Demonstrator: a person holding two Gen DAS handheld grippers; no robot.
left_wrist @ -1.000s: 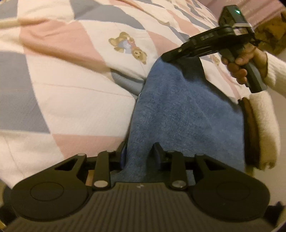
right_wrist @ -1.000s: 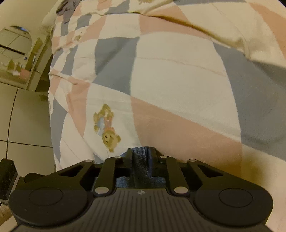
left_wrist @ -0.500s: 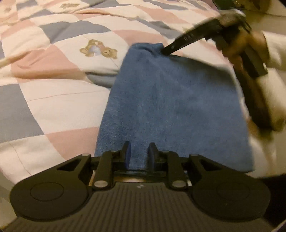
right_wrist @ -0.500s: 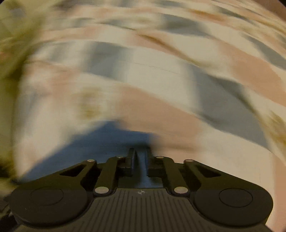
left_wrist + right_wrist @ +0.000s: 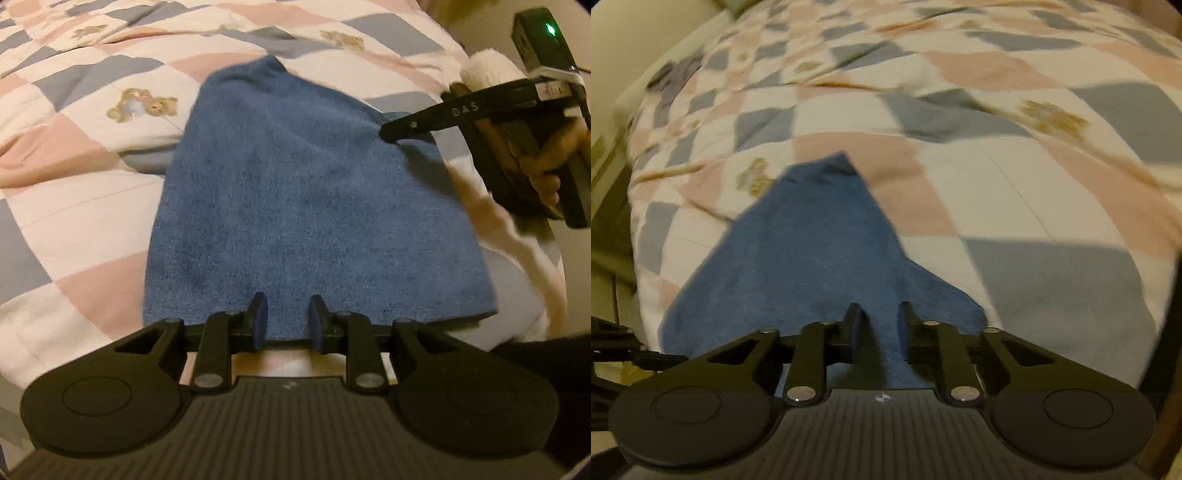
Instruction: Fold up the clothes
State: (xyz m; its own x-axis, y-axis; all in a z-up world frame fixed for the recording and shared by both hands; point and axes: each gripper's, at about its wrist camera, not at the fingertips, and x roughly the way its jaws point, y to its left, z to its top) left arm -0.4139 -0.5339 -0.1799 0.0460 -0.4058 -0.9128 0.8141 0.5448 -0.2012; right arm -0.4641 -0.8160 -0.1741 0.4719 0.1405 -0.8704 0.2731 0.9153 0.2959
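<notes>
A blue terry cloth (image 5: 314,192) lies spread over a patchwork quilt (image 5: 74,229). My left gripper (image 5: 287,321) is shut on the middle of its near edge, with the fabric between the two fingers. In the same view my right gripper (image 5: 386,132) pinches the cloth's right corner, held by a hand (image 5: 546,166). In the right wrist view the blue cloth (image 5: 812,251) runs as a ridge between the right gripper's (image 5: 880,321) closing jaws and narrows to a far corner.
The quilt (image 5: 1015,192), with pink, grey and cream squares and teddy bear prints (image 5: 144,105), covers the whole bed. A fluffy cream cuff (image 5: 484,66) sits behind the right gripper. The bed's left edge and a pale floor (image 5: 605,229) show in the right wrist view.
The cloth, bunched and hanging a second ago, is now drawn out flat. The right gripper swung with its corner from the far end to the right side. Both hands moved.
</notes>
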